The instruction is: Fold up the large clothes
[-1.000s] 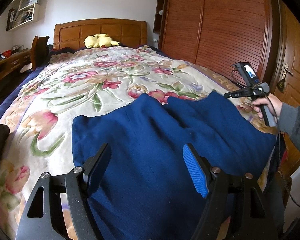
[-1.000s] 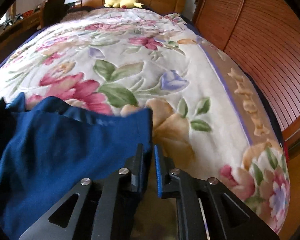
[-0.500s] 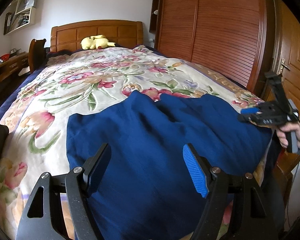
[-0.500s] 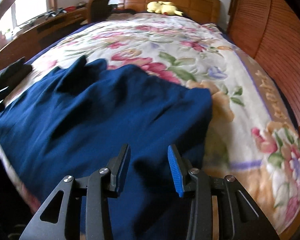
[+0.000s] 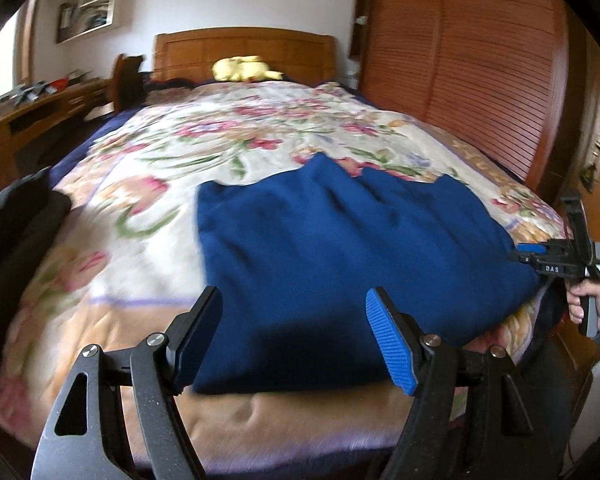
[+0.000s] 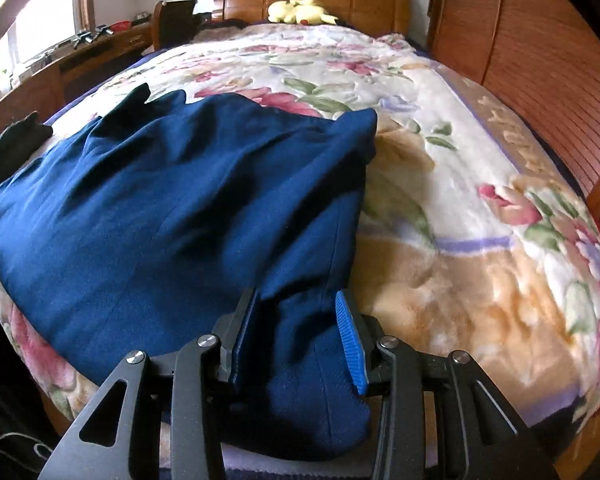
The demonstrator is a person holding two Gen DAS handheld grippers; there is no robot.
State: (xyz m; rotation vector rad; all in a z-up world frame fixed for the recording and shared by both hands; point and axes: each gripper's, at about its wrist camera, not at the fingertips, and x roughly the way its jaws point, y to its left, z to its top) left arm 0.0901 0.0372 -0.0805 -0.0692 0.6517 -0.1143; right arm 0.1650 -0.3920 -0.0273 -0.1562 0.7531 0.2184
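Note:
A large dark blue garment (image 5: 340,240) lies spread across the foot of the floral bed blanket (image 5: 140,184). One end of it hangs over the bed's near edge. My left gripper (image 5: 294,312) stands wide open above the garment's near left hem, holding nothing. In the right wrist view the blue garment (image 6: 160,208) fills the left half. My right gripper (image 6: 296,312) is partly open over its overhanging right corner, with cloth between the fingers but not pinched. The left wrist view shows the right gripper (image 5: 520,253) at the garment's right edge, held by a hand (image 5: 584,300).
A yellow plush toy (image 5: 244,69) rests by the wooden headboard. A slatted wooden wardrobe (image 5: 480,60) runs along the right side of the bed, a wooden desk (image 5: 32,116) along the left. Dark clothing (image 6: 8,144) lies at the bed's left edge.
My right gripper was shut on the garment's far right corner; it let go, opened and drew back to the near edge. My left gripper backed off slightly. The garment now lies flat.

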